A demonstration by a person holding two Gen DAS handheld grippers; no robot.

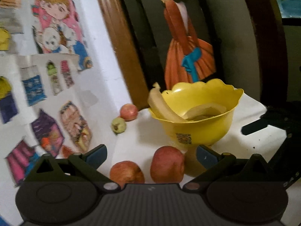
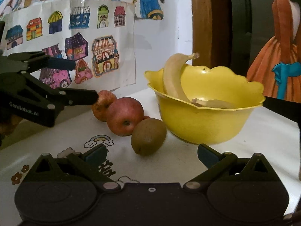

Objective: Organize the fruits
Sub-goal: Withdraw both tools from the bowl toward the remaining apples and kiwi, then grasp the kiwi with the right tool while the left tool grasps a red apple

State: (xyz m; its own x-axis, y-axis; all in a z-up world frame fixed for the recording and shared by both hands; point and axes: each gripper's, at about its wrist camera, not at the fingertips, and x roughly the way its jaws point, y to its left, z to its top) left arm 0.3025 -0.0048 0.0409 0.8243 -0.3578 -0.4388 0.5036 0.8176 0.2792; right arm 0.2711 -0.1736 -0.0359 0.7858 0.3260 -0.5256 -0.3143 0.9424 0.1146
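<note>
Bowl (image 2: 207, 120): yellow, scalloped rim, standing upright on the white counter (image 2: 263, 143); a label with a code shows on its outer wall in the left wrist view.
Bananas: one banana (image 2: 174, 77) leans over the bowl's rim with its stem up; a second banana (image 1: 205, 111) lies curved inside the bowl.
Apples, near pair: two red apples on the counter beside the bowl; apple A (image 2: 125, 118) lies in front, apple B (image 2: 102, 104) just behind it, the two touching or nearly so.
Kiwi (image 2: 148, 136): brown, on the counter, just beside apple A and close to the bowl's base.
Far fruit: in the left wrist view a third red apple (image 1: 128, 112) and a small green fruit (image 1: 118, 124) lie together near the wall, well apart from the near pair.
Left gripper (image 1: 151, 155): fingers spread wide, holding nothing; the near pair of apples lies between and just ahead of them. In the right wrist view one finger tip (image 2: 92, 98) is at apple B; whether it touches cannot be told.
Right gripper (image 2: 151, 153): fingers spread wide, empty, with the kiwi just ahead between them.
Counter surface: white, printed with a rainbow (image 2: 98, 141), clouds and small flowers.
Wall: white, hung with coloured drawings of houses (image 2: 75, 52) and cartoon figures.
Background: a wooden frame (image 2: 208, 24) and a picture of a figure in an orange dress (image 2: 278, 62) behind the bowl.
</note>
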